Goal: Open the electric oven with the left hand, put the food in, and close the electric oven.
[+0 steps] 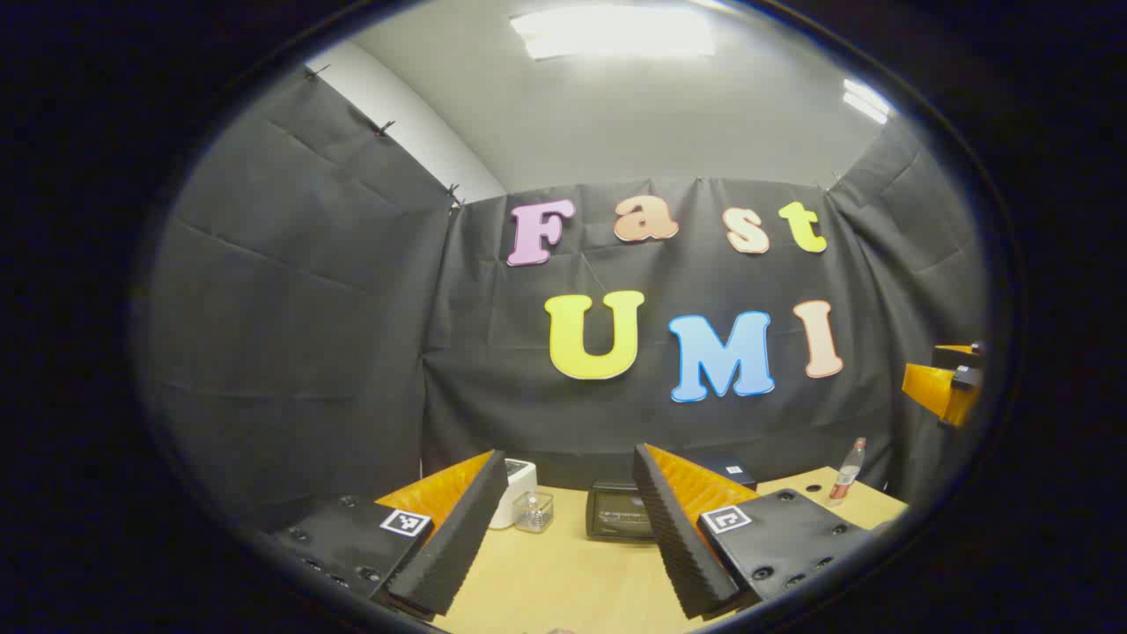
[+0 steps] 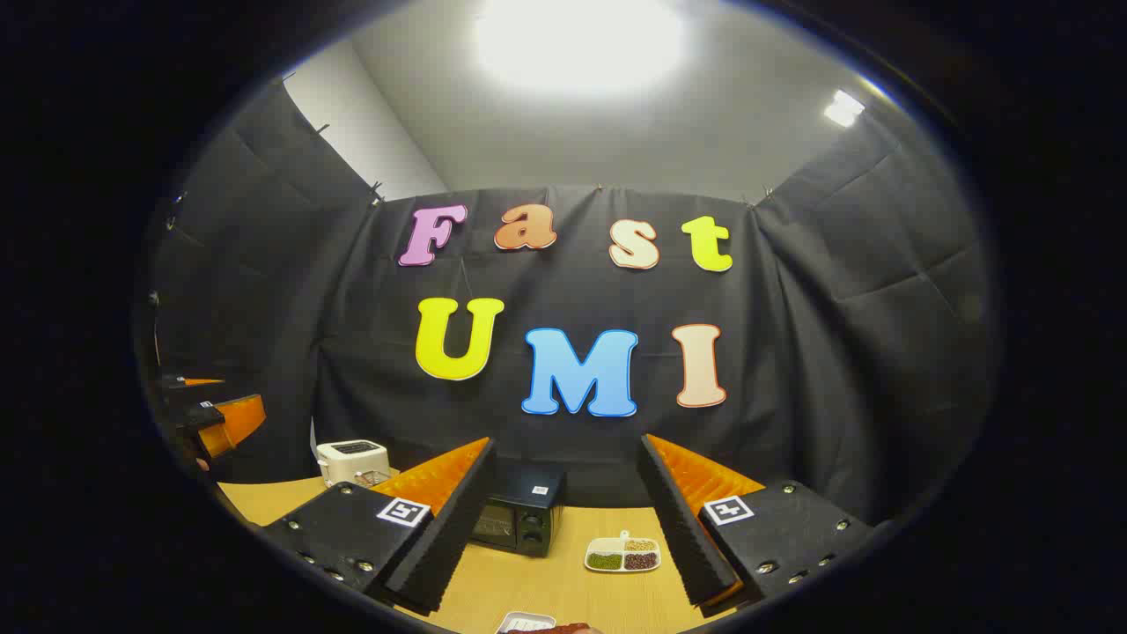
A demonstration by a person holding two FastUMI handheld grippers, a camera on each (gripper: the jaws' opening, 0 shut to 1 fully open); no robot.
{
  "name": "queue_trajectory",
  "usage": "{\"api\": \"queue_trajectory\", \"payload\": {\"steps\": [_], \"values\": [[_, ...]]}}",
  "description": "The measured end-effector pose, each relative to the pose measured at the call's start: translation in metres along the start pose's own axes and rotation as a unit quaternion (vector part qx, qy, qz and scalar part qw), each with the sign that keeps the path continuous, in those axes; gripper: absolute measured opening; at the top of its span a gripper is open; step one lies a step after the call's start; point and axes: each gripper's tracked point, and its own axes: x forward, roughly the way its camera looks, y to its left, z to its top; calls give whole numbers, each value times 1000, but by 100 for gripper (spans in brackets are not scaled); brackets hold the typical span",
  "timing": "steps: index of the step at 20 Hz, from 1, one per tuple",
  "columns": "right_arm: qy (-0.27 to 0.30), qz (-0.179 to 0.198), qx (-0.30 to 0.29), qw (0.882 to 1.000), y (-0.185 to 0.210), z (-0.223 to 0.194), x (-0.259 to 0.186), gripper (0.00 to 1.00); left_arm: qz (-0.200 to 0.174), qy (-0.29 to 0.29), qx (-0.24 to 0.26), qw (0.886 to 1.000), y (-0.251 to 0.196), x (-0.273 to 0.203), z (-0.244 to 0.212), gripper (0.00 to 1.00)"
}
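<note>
In the right gripper view the black electric oven (image 2: pixel 519 518) sat low centre on the table (image 2: pixel 563 590), door shut, long axis across the frame, front facing the camera. Both tools, left (image 1: pixel 568 528) and right (image 2: pixel 563 528), gaped wide, holding nothing. Food (image 2: pixel 546 629) lay at the bottom edge.

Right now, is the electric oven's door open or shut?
Shut: the electric oven shows its door flat against the front, upright on the table, with no gripper touching it.
</note>
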Motion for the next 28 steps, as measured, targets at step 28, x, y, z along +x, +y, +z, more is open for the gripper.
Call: {"api": "queue_trajectory", "payload": {"steps": [28], "values": [[23,-28,11,999,-82,-32,8,97,-54,9,-35,998,-86,109,-43,97]]}}
